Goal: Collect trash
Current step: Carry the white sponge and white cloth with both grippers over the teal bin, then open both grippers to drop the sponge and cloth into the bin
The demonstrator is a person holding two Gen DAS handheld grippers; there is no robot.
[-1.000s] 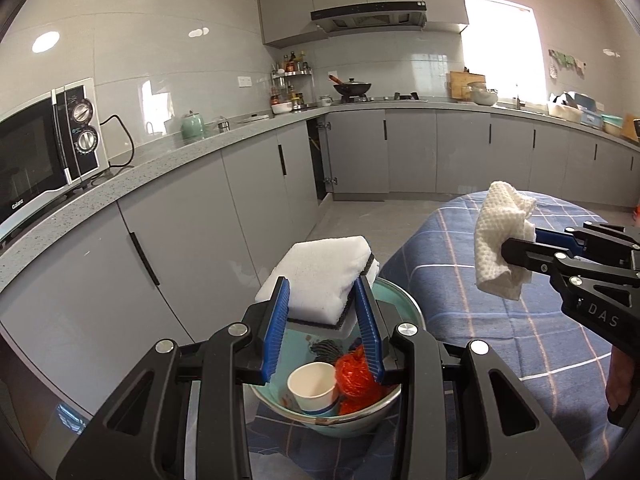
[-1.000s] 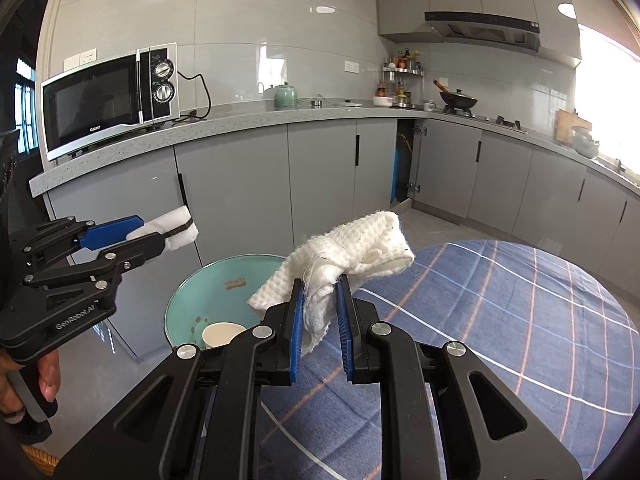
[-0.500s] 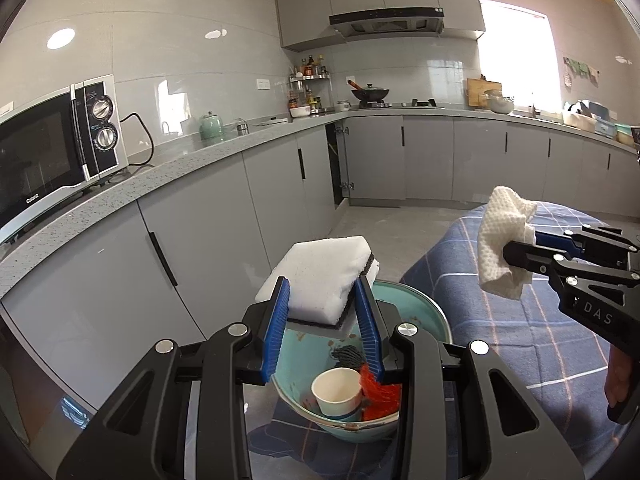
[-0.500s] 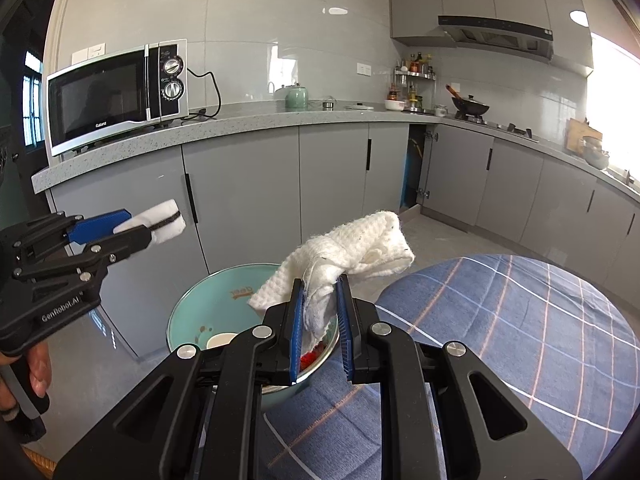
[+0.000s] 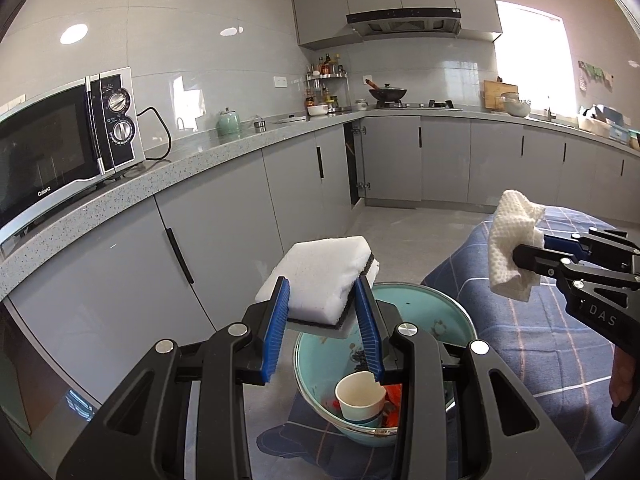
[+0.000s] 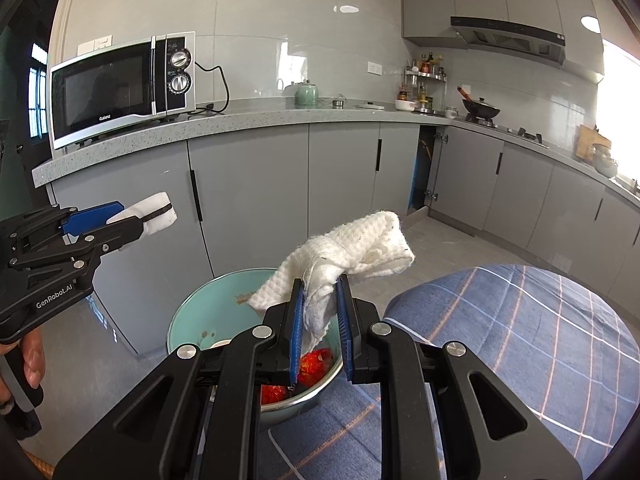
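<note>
Left gripper [image 5: 323, 300]: its blue fingers [image 5: 276, 328] are set at a moderate width and clamp a white sponge [image 5: 320, 276] with a dark scouring layer along its underside. The sponge juts forward past the fingertips, tilted slightly, and is held in the air above the near rim of a teal bowl [image 5: 440, 320].

Right gripper [image 6: 320, 296]: its fingers [image 6: 297, 320] stand narrow, pinched on a crumpled white waffle-weave cloth [image 6: 352, 252]. The cloth bunches between the pads and spreads out above and to both sides of them. It too is held clear of every surface, over the far side of the same bowl.

Bowl contents, as seen from the left wrist view: a white paper cup [image 5: 358, 396] standing upright, red crumpled wrapping [image 5: 394, 398] just beside it, and a small dark scrap [image 5: 360, 356] against the inner wall. The bowl interior carries brown smears. The bowl rests at the edge of a table covered with a blue plaid cloth [image 6: 520, 340].

Each gripper shows in the other's view, well apart from one another, one to either side of the bowl. A person's hand [image 6: 34, 356] grips the left gripper's handle.

Surroundings: grey cabinets [image 5: 224, 232] under a speckled counter, on which stand a microwave [image 6: 120, 88] and a green kettle [image 6: 307, 94]. A wok [image 5: 387, 92] sits on the hob under a range hood [image 5: 404, 22].
</note>
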